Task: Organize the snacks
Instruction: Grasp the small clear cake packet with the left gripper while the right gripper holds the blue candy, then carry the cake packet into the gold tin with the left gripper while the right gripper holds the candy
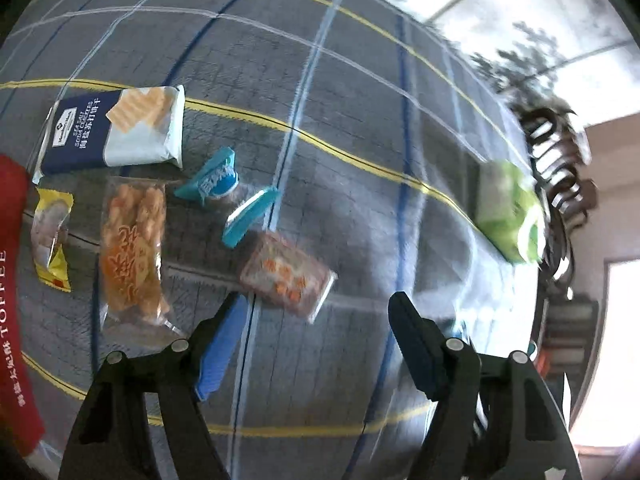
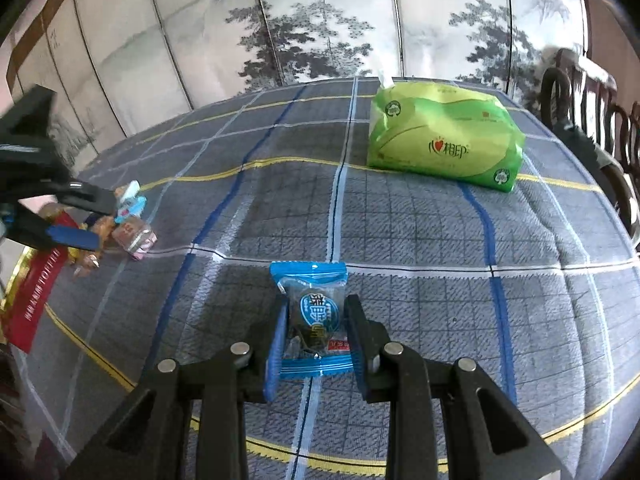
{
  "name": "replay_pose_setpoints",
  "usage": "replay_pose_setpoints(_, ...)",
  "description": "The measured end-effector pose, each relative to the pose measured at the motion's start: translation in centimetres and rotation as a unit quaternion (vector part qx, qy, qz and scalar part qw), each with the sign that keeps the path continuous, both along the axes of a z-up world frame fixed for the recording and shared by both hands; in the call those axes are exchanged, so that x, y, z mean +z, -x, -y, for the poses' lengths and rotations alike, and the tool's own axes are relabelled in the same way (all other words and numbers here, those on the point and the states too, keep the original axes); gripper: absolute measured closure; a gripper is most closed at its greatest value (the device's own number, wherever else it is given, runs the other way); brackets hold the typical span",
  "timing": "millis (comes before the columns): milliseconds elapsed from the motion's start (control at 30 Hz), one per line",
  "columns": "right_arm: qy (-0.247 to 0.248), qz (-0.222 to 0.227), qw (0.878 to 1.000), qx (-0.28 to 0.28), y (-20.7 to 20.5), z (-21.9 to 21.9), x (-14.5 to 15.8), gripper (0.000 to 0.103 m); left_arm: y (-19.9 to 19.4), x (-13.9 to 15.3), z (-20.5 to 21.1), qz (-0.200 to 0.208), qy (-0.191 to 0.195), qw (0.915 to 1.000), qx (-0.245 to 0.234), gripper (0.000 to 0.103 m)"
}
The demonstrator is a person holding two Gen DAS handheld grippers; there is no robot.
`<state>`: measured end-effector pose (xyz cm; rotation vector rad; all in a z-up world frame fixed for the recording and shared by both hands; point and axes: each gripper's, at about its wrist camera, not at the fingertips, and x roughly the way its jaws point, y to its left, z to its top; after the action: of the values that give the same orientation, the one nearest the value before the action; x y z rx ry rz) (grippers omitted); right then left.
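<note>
Right gripper [image 2: 314,338] jaws clamped on a small blue plastic snack packet with a dark filling [image 2: 311,320] — pads pressed against both of its long sides, packet resting on the desk near the near edge, on the grey checked cloth with blue, white and yellow lines [image 2: 420,240].

Left gripper [image 1: 320,336] jaws standing apart with nothing between them, tipped down over the cloth; blurred, so no contact to be told. Just ahead of its fingertips, a clear wrapped square snack with orange printing [image 1: 286,278], lying alone. Beyond that, two small teal packets [image 1: 216,182] side by side. Toward the left edge of the desk, a clear bag of orange-brown fried snacks [image 1: 134,248], then a yellow-edged sachet [image 1: 52,236], then a long red toffee box with white lettering [image 1: 16,300] along the edge. Farther back, a navy and white pack of soda crackers [image 1: 116,130].

Seen from the right wrist, the left gripper hangs at the left side of the desk over that cluster.

At the far right corner, well apart from everything else — a green plastic pack of tissues [image 2: 444,136]. Behind the desk, a folding screen painted with grey pine trees [image 2: 300,28].
</note>
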<state>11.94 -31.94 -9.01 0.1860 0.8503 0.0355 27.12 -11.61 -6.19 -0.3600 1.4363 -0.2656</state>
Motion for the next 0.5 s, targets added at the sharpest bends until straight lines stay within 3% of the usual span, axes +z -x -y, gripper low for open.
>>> replay_pose_setpoints(133, -0.012, 0.003, 1.0, 0.013, 0.0, 0.0, 0.0, 0.074, -0.6, -0.7, 0.8, -0.007, -0.031, 0.9991, 0.026, 0.034)
replay_pose_setpoints(333, -0.044, 0.015, 0.999, 0.009, 0.4, 1.0, 0.1, 0.074, -1.6, -2.0, 1.1, -0.025, -0.05, 0.9963, 0.065, 0.057)
replay_pose_setpoints(400, -0.051, 0.017, 0.999, 0.007, 0.5, 1.2, 0.1, 0.074, -1.6, -2.0, 1.4, -0.025, -0.062, 0.9955, 0.067, 0.072)
replay_pose_setpoints(500, -0.054, 0.018, 0.998, 0.008, 0.5, 1.2, 0.1, 0.074, -1.5, -2.0, 1.8, -0.018, -0.072, 0.9957, 0.055, 0.077)
